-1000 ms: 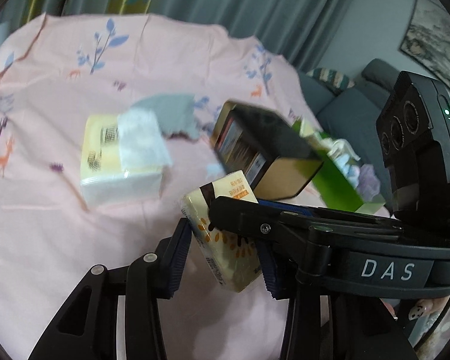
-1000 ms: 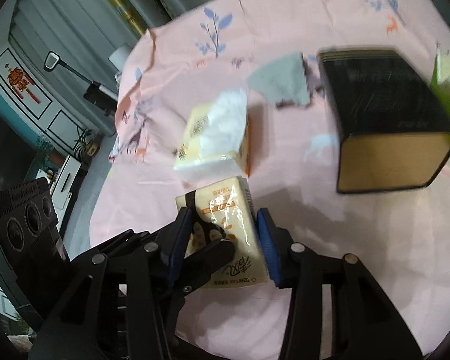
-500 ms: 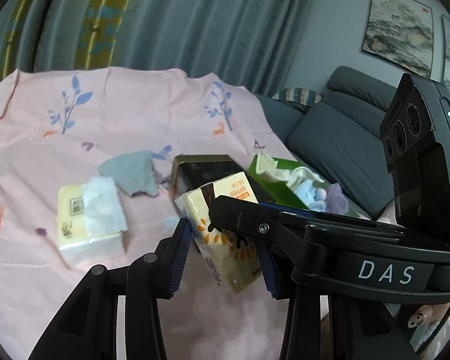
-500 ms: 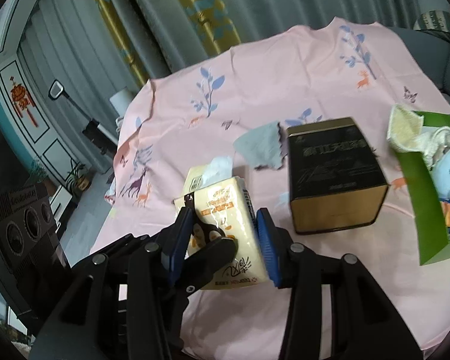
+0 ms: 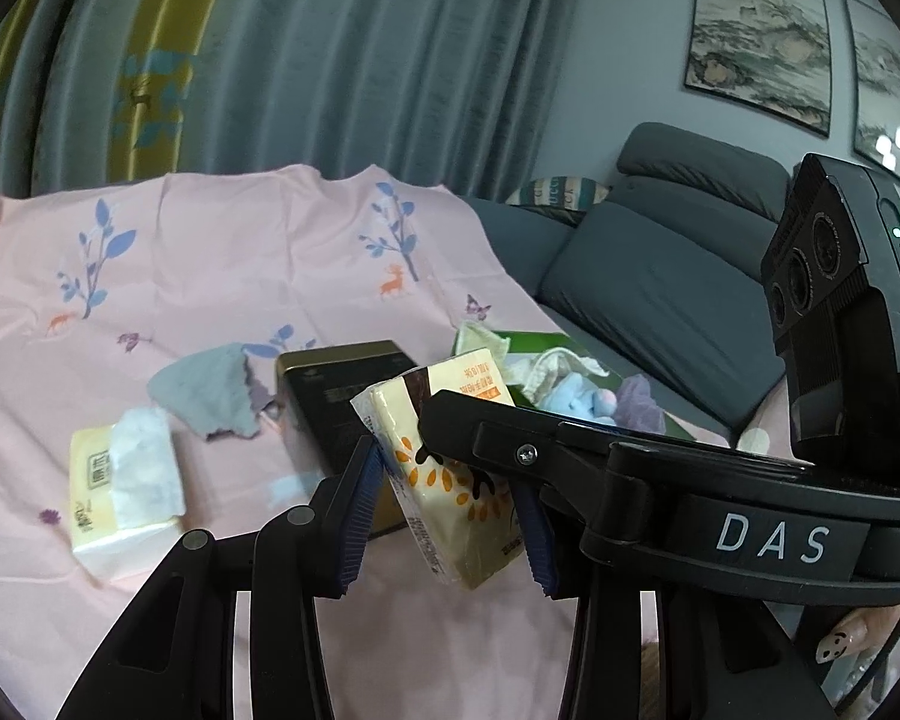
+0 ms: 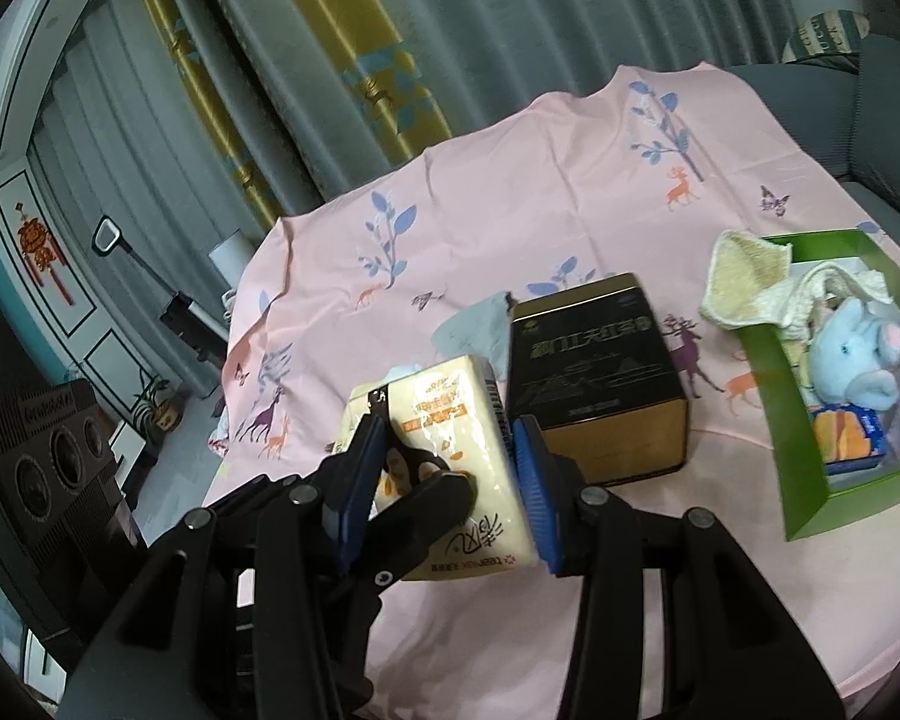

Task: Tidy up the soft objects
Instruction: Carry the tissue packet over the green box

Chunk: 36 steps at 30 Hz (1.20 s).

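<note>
Holding one tissue pack [image 6: 450, 468] clamped in both my left gripper [image 5: 450, 504] and right gripper [image 6: 444, 480], above the table's [image 6: 570, 210] near edge, I should keep it level toward the green box [image 6: 774, 414] at the right edge.

Both wrist views close, angled down, sharing tissue pack [image 5: 450, 468] [image 6: 450, 456].

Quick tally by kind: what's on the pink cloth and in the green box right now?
Tissue packs: 2, one held, one opened on the cloth
Cloths and rags: 3, grey, cream, purple
Plush toy: 1
Tin: 1
Snack packet: 1
Green box: 1
Total: 9
</note>
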Available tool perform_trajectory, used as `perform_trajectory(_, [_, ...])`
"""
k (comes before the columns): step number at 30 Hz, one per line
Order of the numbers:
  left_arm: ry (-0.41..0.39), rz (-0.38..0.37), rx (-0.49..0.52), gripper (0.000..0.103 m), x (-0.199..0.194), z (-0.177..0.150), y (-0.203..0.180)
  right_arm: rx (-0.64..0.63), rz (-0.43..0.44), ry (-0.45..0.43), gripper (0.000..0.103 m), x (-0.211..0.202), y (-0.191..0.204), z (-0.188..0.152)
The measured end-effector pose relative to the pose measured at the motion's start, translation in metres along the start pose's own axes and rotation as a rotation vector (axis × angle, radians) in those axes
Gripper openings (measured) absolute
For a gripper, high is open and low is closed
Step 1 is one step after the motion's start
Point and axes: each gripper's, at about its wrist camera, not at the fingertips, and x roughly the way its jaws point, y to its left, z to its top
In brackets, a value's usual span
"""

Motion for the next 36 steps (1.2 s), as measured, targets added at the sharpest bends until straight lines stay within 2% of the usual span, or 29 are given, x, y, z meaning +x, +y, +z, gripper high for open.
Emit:
perform_trajectory(21, [0.042,-0.052,0.079,0.044,0.043,0.005,-0.053,0.114,-0.049,-0.051,0.045,-0.029,-0.058,0.001])
perform_trajectory(36, [0.076,-0.083,0.107,0.044,0.068,0.003,-0.072,0.184,-0.092,-0.06,0.046,-0.037,-0.089,-0.002])
